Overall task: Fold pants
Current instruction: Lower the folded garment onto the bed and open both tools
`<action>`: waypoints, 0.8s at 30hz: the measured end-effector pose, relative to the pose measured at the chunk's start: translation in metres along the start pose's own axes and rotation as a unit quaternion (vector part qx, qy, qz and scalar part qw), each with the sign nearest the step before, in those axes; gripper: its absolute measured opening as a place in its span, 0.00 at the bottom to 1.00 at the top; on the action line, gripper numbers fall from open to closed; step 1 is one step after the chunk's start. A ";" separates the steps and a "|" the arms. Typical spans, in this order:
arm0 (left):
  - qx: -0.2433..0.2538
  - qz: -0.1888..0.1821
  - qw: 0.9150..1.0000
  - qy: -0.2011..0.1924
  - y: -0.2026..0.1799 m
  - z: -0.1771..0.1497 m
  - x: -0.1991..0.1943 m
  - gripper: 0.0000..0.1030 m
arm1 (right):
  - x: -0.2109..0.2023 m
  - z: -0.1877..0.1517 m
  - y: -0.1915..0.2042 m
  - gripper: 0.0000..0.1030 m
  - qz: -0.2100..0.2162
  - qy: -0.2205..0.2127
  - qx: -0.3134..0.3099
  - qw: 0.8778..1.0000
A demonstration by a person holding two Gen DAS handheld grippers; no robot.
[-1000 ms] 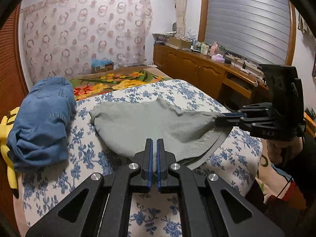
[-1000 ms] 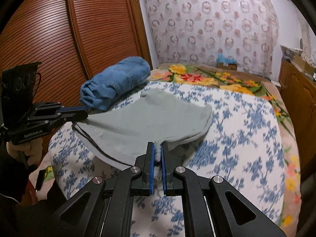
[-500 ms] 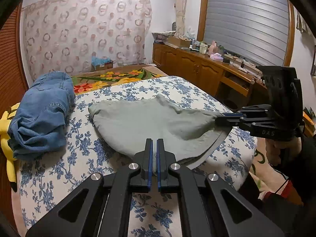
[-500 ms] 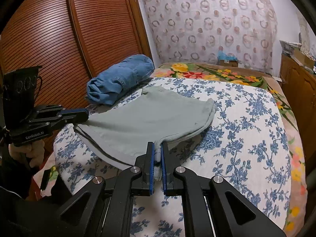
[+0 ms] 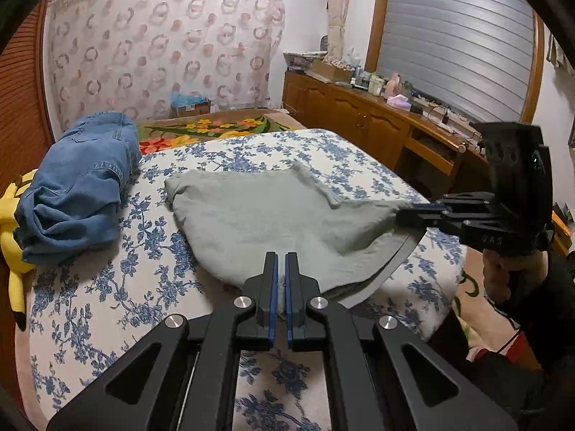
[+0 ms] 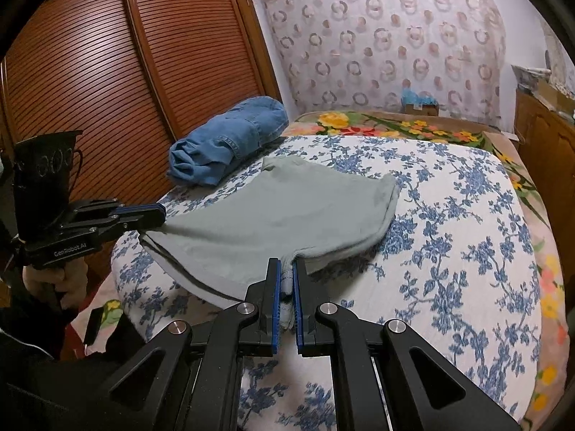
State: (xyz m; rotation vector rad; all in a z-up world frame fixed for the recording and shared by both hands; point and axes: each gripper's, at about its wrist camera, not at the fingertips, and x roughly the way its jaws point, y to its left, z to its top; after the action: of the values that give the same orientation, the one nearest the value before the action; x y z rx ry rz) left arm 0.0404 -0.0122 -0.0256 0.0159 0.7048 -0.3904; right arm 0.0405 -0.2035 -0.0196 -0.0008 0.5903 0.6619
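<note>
Grey-green pants (image 5: 273, 212) lie folded over on the blue-flowered bedspread (image 5: 107, 287), their near edge lifted. My left gripper (image 5: 279, 262) is shut on the near left corner of the pants; it also shows in the right wrist view (image 6: 158, 213). My right gripper (image 6: 286, 269) is shut on the near right corner of the pants (image 6: 287, 208); it also shows in the left wrist view (image 5: 402, 213). The cloth stretches between the two grippers above the bed's near edge.
Rolled blue jeans (image 5: 75, 186) lie at the bed's left side by a yellow plush toy (image 5: 14, 237). A louvred wooden wardrobe (image 6: 107, 82) stands on the left, a wooden cabinet (image 5: 377, 125) with clutter on the right. A flowered blanket (image 6: 395, 125) covers the bed's far end.
Both grippers have drawn back toward the bed's near edge and risen slightly, pulling the pants with them. Both stay shut on the cloth.
</note>
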 end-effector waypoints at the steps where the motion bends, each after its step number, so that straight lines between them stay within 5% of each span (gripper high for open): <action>1: -0.001 0.002 1.000 0.003 0.003 0.001 0.005 0.04 | 0.003 0.003 -0.002 0.06 0.001 -0.001 0.001 1.000; 24: -0.027 0.015 1.000 -0.003 0.073 0.087 0.087 0.04 | 0.104 0.082 -0.059 0.06 -0.009 -0.011 0.018 1.000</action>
State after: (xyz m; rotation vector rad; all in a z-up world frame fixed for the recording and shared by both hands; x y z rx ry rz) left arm 0.1811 0.0128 -0.0232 -0.0249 0.7082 -0.3419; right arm 0.1827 -0.1746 -0.0157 0.0347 0.5814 0.6324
